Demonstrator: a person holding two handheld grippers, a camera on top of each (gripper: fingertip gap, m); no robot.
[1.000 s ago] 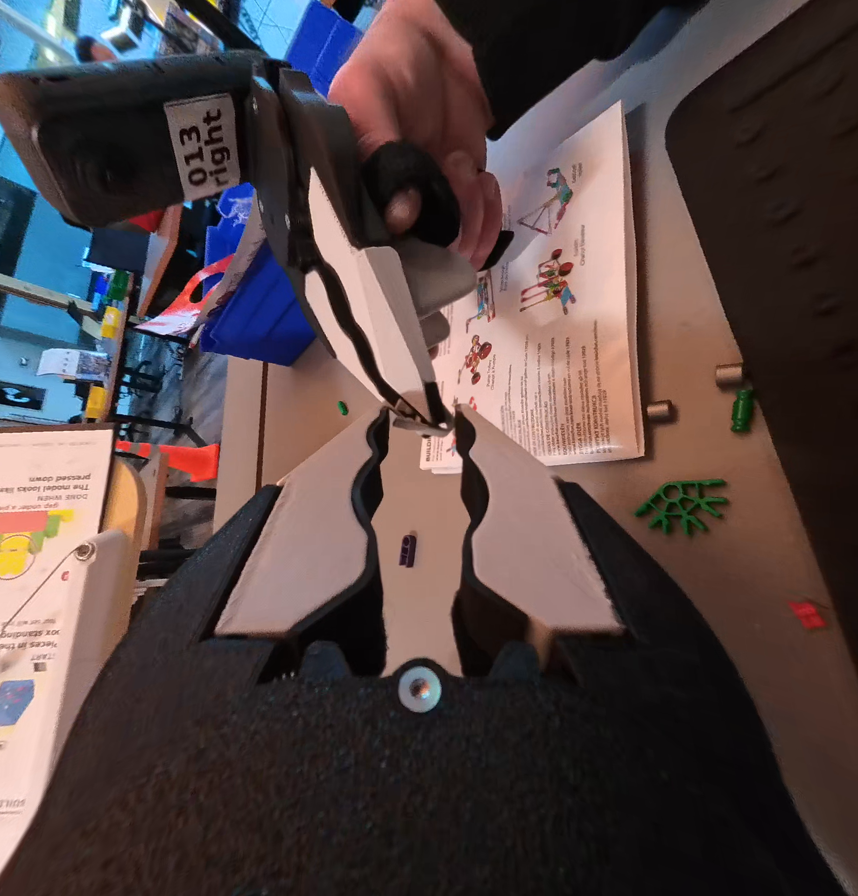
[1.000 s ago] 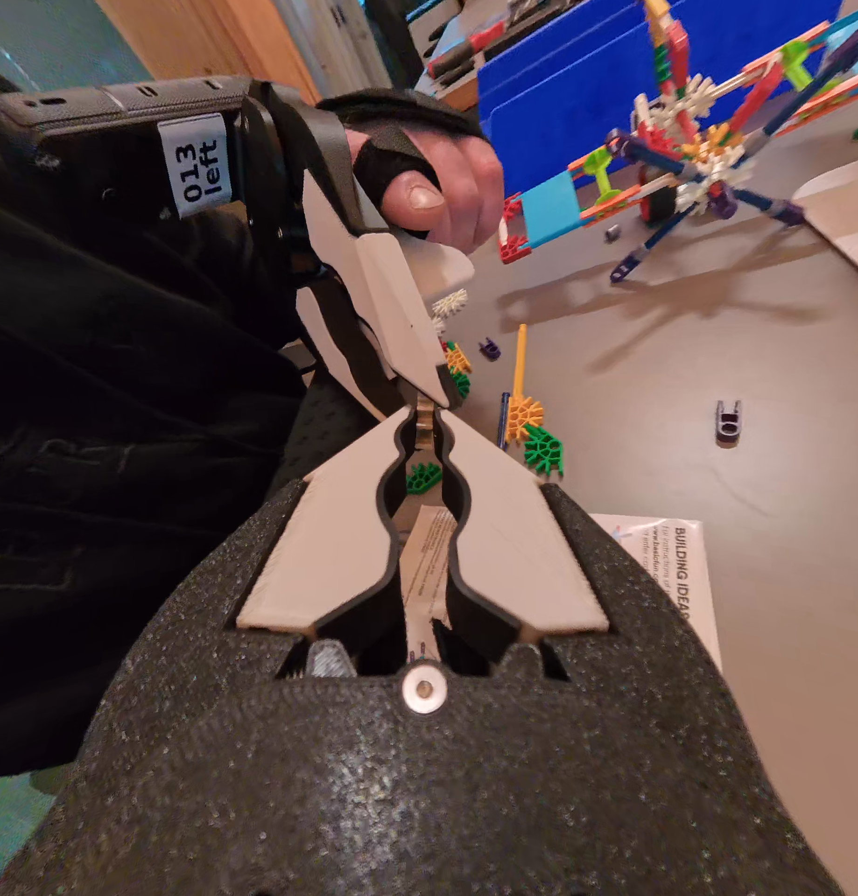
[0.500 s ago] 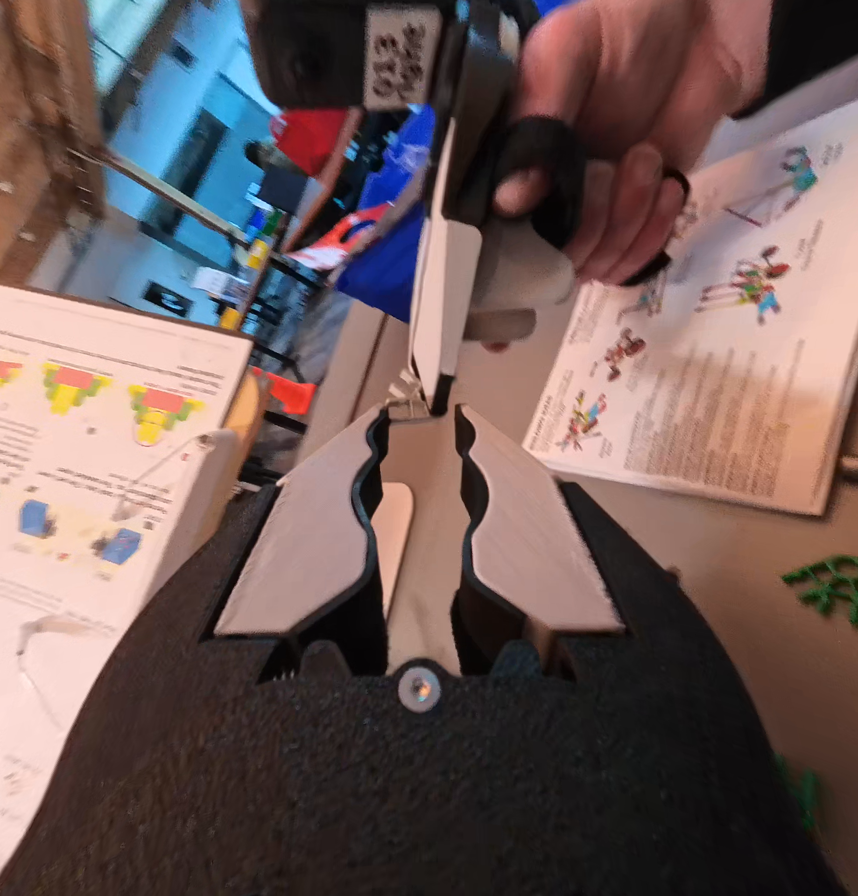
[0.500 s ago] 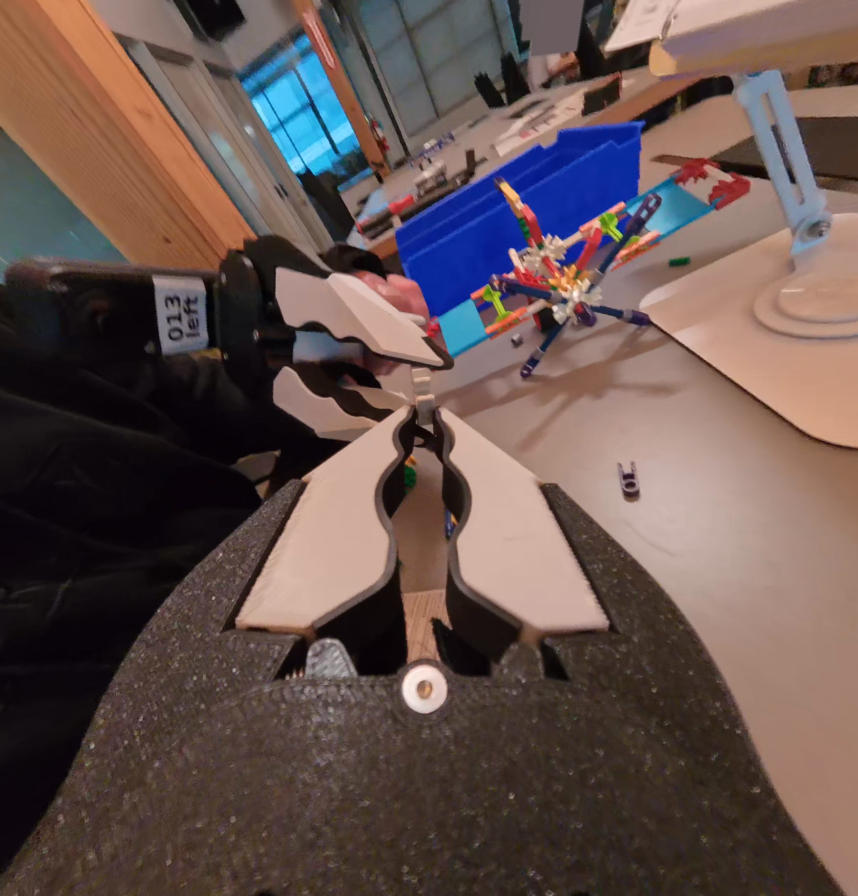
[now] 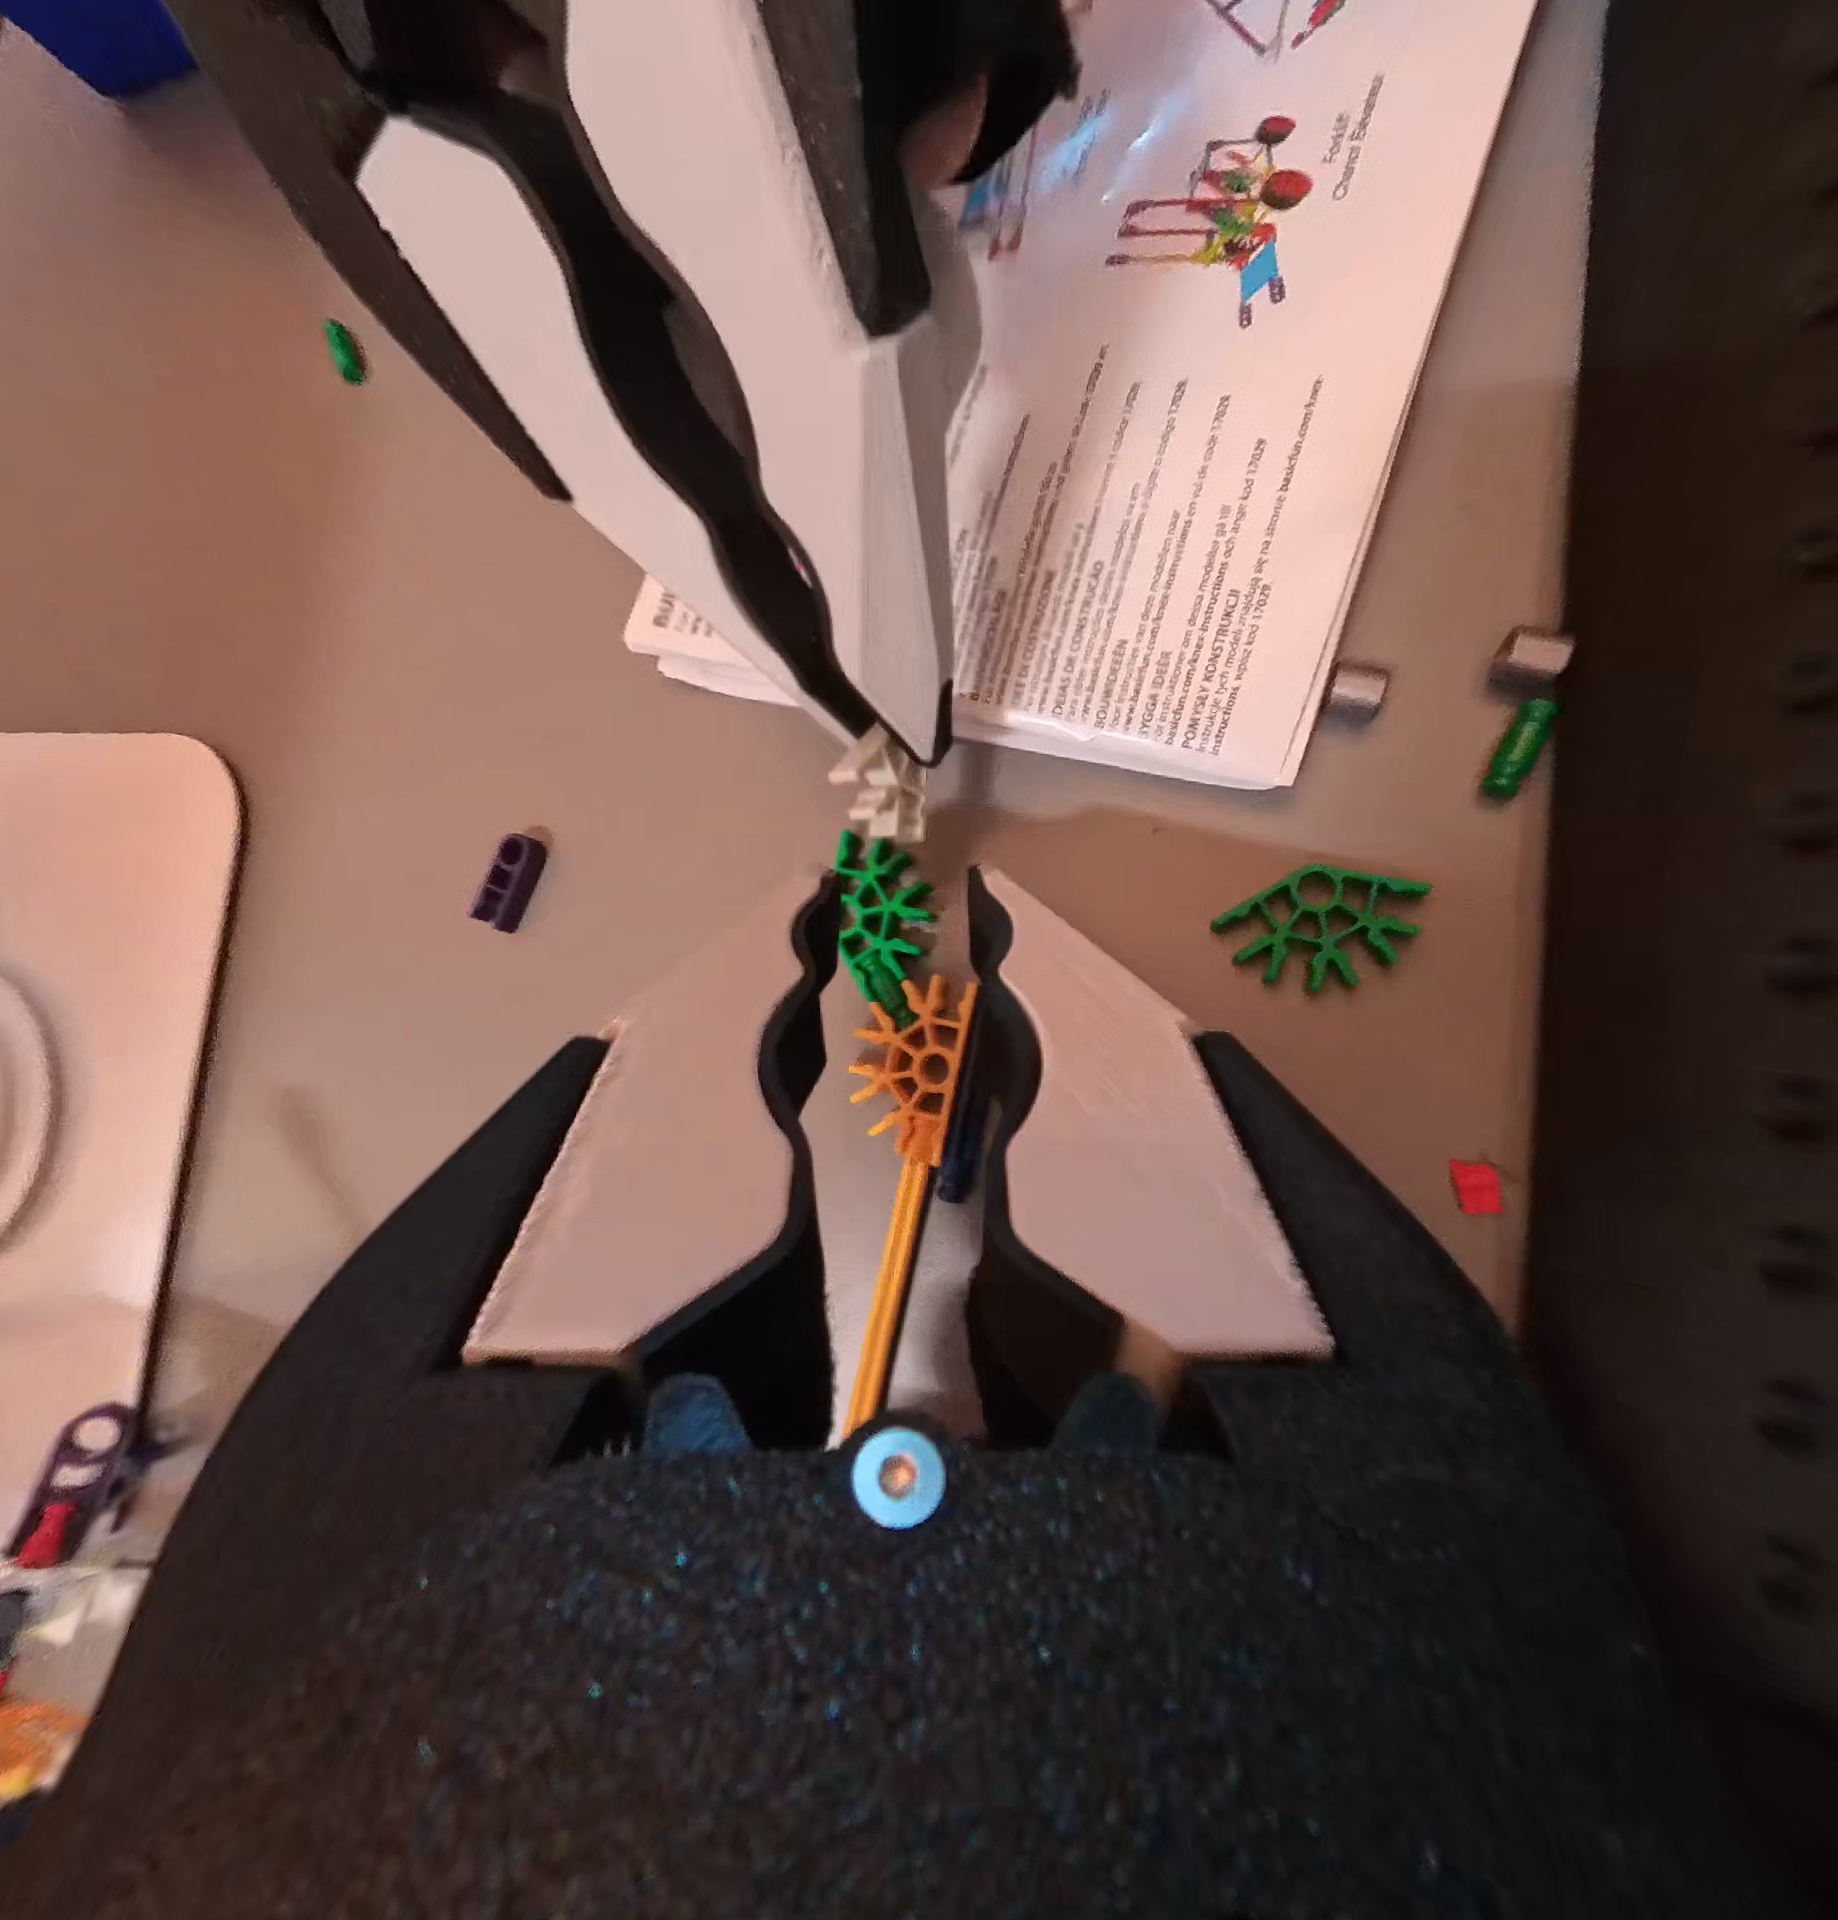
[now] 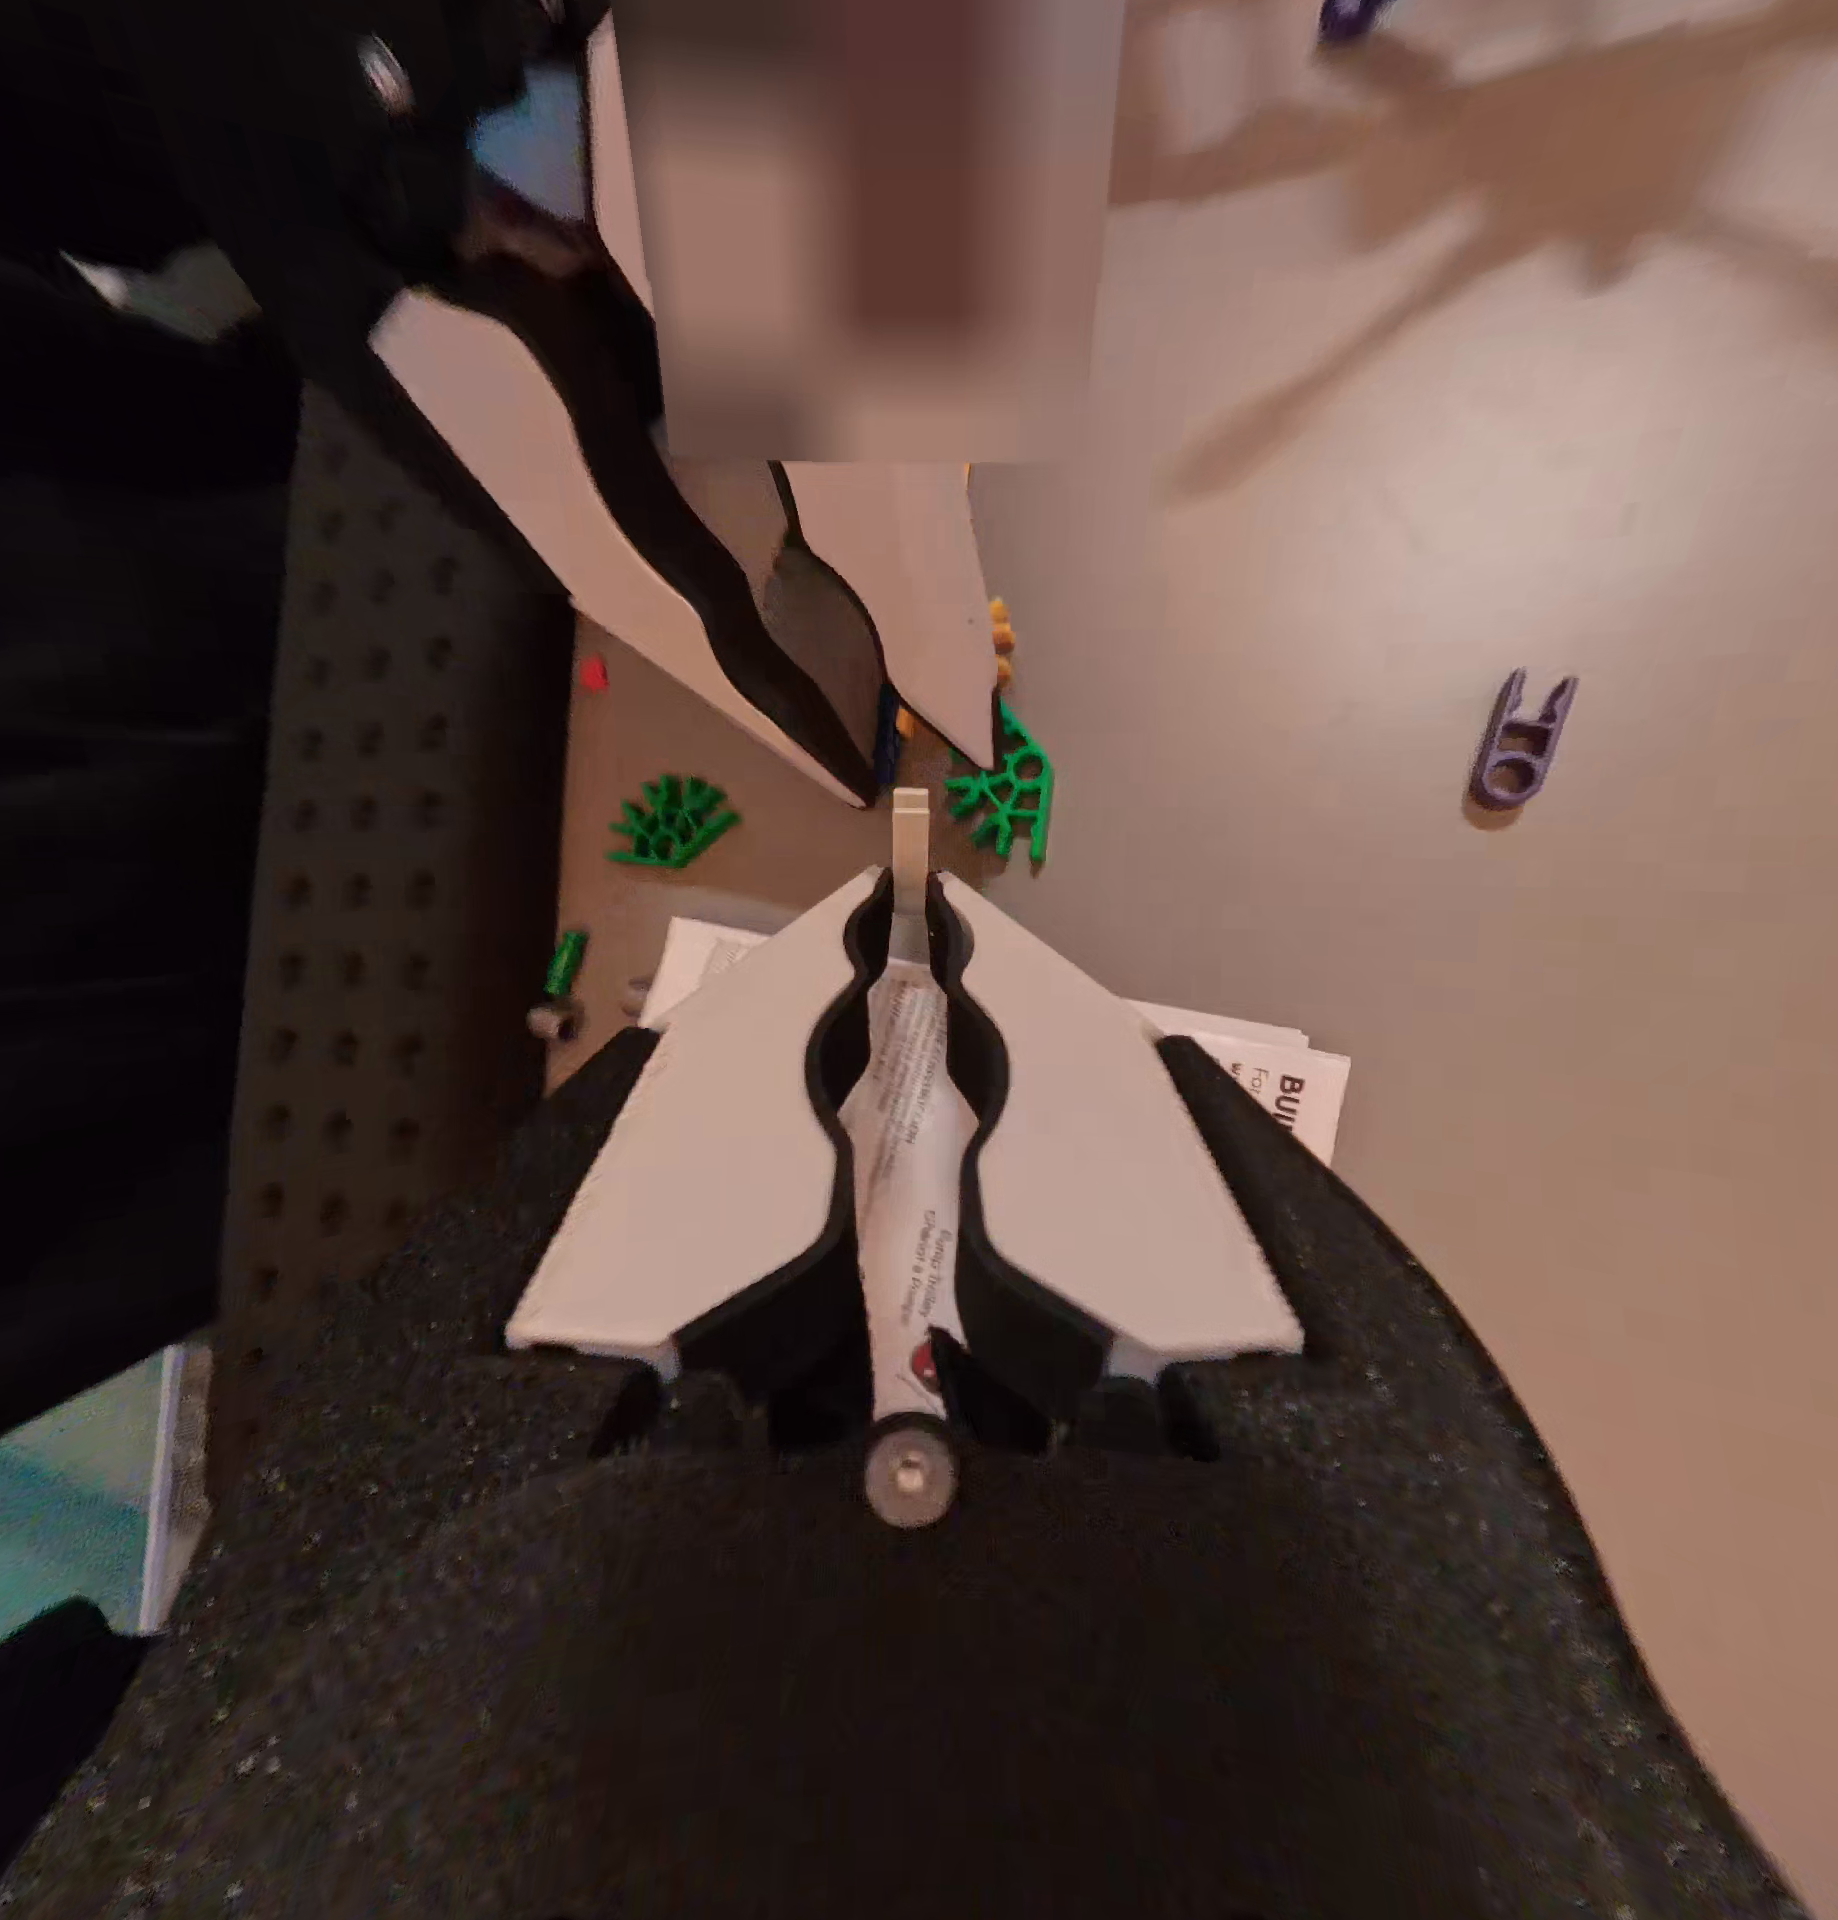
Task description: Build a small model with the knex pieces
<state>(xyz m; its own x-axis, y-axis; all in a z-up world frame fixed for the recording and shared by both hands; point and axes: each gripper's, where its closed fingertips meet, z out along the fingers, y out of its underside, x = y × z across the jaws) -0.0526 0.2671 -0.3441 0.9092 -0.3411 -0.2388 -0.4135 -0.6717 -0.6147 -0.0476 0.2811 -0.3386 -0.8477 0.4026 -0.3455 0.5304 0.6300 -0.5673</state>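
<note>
My left gripper is open and hovers low over the table. A green connector, joined to an orange connector with an orange rod, lies between its fingers. No pad visibly presses on them. My right gripper is shut on a white connector, held edge-on at its fingertips. In the left wrist view this white snowflake connector hangs from the right gripper just beyond the green connector. In the right wrist view the left gripper stands over the green connector.
An instruction booklet lies beyond the pieces. A second green fan connector, a purple clip, a small green rod and grey spacers lie loose. A black pegged mat borders the right; a white lamp base sits at the left. The grippers are tip to tip, or close to it. The purple clip sits 9 cm or so from the ends of my left fingers. My right wrist view looks at it from another angle.
Both grippers tilted down from a raised pose to the table. The left now straddles the green and orange assembly, jaws slightly narrower. The right has kept its grip on the white connector.
</note>
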